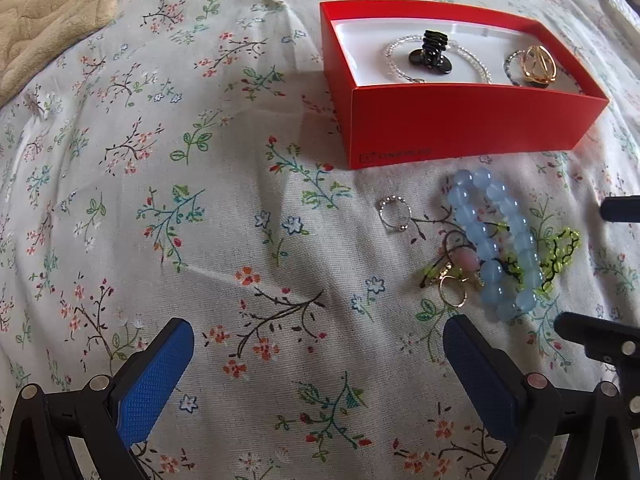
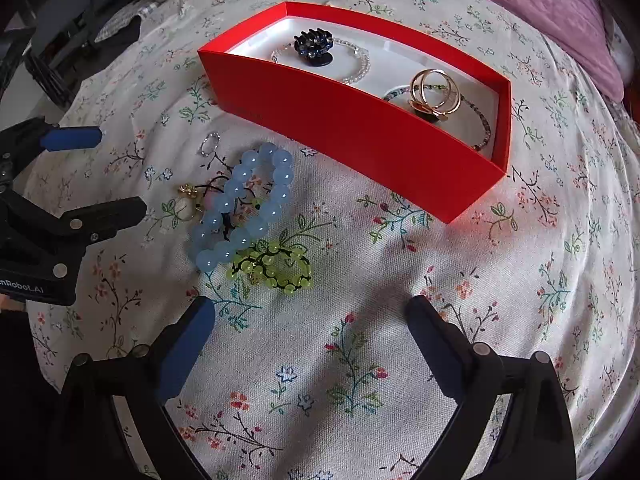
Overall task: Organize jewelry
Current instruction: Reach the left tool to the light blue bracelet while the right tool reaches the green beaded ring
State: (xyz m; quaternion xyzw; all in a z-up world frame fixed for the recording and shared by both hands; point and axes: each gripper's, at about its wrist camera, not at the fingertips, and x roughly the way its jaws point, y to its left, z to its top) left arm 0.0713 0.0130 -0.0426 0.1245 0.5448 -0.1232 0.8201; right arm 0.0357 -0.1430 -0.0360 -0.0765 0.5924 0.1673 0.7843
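The open red rectangular cardboard box [image 1: 452, 120] sits on the floral-print white bedspread [image 1: 200, 200]. Its long axis runs left-to-right in the left wrist view and diagonally, upper left to lower right, in the right wrist view; the open top faces up. Inside the box: one black claw hair clip [image 1: 431, 53] standing on one clear-bead bracelet [image 1: 476, 65], plus one gold wire-loop hair clip [image 2: 435, 92] over one thin dark-bead bracelet [image 2: 480, 128] (its near part is cut off by the box wall).

Just in front of the box's long near wall lies a loose pile. One pale-blue round-bead bracelet [image 2: 244, 208] is stretched into a narrow loop, its long axis pointing toward the box. One yellow-green bead bracelet on black cord [image 2: 272, 268] touches the blue bracelet's end farthest from the box. One small silver open ring [image 1: 395, 214] lies apart, nearest the box. A small gold ring with a charm [image 1: 453, 290] and a pink bead on black cord [image 1: 468, 261] are tangled beside the blue loop (hard to make out, partly hidden).

The left gripper [image 1: 318, 360] has its blue-padded fingers spread wide, nothing between them but cloth. The right gripper [image 2: 310, 320] is also wide and empty, with the green bracelet just beyond its left fingertip. A beige quilted blanket [image 1: 52, 12] lies far left of the box.
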